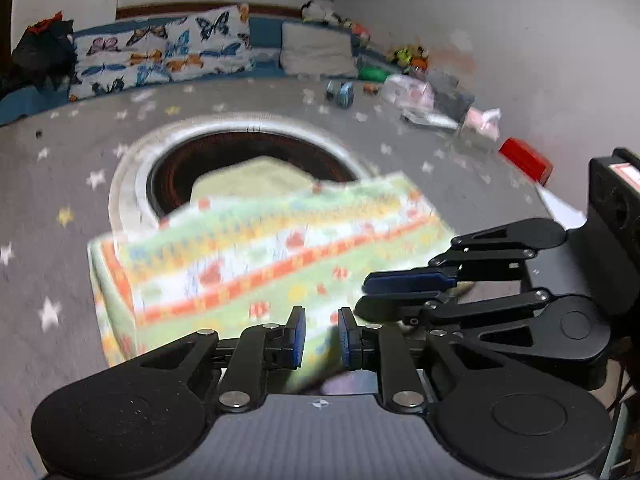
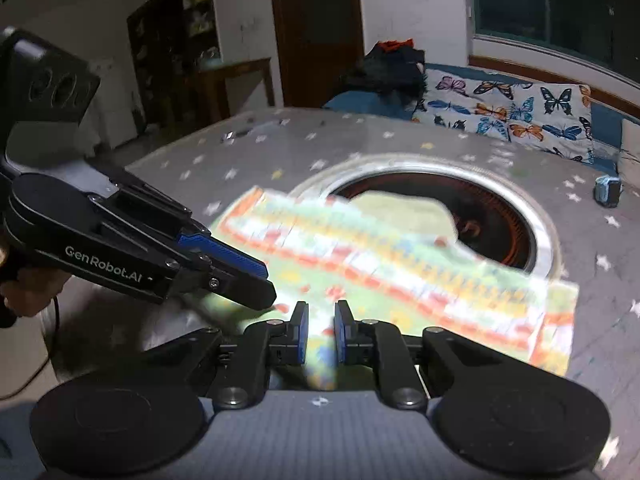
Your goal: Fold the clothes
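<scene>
A: Left gripper [image 1: 322, 338]: jaws nearly together, pinching a bunched edge of the patterned cloth [image 1: 256, 248] between the blue pads.

B: Right gripper [image 2: 321, 334]?

A: Same. Jaws narrow, a fold of the cloth runs between the pads, clamped. The two grippers sit close side by side; each shows in the other's view.

B: Where is the cloth?

A: Spread out ahead of both grippers over the grey star-print surface [image 1: 52, 184]. Green, orange and white bands, blurred. Its far edge overlaps the round white-rimmed bowl [image 1: 132, 184] with the dark inside; a pale yellow-green piece [image 1: 256, 178] lies in the bowl.

B: Beyond that?

A: Butterfly-print pillow [image 1: 160, 54] along the far edge, a grey cushion [image 1: 318, 50] beside it, small toys and a red box [image 1: 526, 162] at the right. A dark heap of clothes [image 2: 384, 70] sits at the pillow's end.
</scene>
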A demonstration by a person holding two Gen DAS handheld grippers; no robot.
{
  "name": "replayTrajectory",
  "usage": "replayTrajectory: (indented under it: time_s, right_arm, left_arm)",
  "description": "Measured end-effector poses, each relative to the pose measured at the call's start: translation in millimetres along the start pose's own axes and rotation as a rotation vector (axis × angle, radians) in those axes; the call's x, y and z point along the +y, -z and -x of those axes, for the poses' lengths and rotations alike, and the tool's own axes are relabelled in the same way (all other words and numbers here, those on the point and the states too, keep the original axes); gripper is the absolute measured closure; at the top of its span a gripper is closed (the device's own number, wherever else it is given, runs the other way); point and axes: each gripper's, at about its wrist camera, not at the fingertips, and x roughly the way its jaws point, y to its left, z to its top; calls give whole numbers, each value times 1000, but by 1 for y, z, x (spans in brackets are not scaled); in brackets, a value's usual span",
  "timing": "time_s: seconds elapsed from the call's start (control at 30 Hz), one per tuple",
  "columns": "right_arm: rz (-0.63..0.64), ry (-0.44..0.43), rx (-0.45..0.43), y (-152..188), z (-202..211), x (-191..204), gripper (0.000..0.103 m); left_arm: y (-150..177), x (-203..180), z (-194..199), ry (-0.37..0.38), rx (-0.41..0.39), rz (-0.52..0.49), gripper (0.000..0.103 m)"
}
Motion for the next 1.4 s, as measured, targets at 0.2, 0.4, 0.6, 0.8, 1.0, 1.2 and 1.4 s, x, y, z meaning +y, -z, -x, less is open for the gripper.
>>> replayTrajectory:
  time_s: [0.2, 0.4, 0.6, 0.8, 1.0, 1.2, 1.4]
  right_arm:
    - [-53, 15, -29, 9, 10, 0, 90]
    - [-101, 43, -22, 24, 20, -13, 92]
    - [-181, 88, -41, 33, 34, -34, 93]
    - [-216, 160, -19, 42, 45, -51, 91]
    - [-240, 197, -59, 23, 49, -71, 88]
    - [-246, 205, 7, 19, 21, -89, 90]
    - [-205, 232, -32, -15, 1, -97, 88]
  left_arm:
    - [6, 5, 13, -19, -46, 36, 84]
    - [21, 22, 21, -43, -60, 93, 84]
    - [30, 39, 31, -75, -70, 151, 84]
    - [35, 50, 37, -70, -71, 189, 84]
    - [31, 52, 36, -80, -57, 176, 84]
    - [23, 54, 40, -100, -55, 177, 84]
    - [-7, 66, 31, -144, -83, 167, 84]
